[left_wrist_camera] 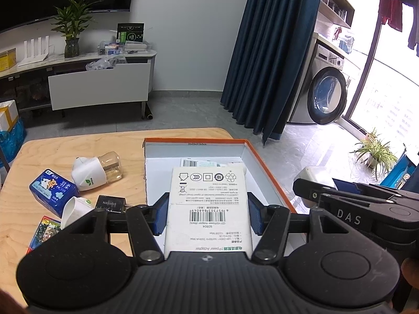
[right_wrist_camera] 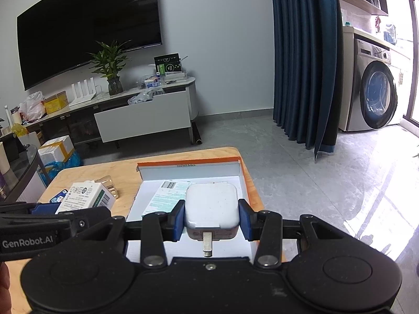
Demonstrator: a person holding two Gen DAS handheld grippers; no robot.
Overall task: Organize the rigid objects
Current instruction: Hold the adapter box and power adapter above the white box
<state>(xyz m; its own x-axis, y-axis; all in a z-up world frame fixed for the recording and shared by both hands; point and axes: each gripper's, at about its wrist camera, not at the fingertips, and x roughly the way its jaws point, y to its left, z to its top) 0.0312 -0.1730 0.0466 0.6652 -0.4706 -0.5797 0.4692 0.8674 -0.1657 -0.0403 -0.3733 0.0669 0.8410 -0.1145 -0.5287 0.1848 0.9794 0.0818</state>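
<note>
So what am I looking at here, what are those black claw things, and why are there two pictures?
Each black claw is a hand-held gripper that a person carries, one per hand, with a camera on it looking along its fingers. So each picture is one gripper's own view. The left hand-held gripper pinches a white power adapter box. The right hand-held gripper pinches a white charger plug. Both hang over an open orange-edged box with papers inside. On the wooden table beside it lie a blue tissue pack, a white plug-in bottle and a small black charger.
</note>
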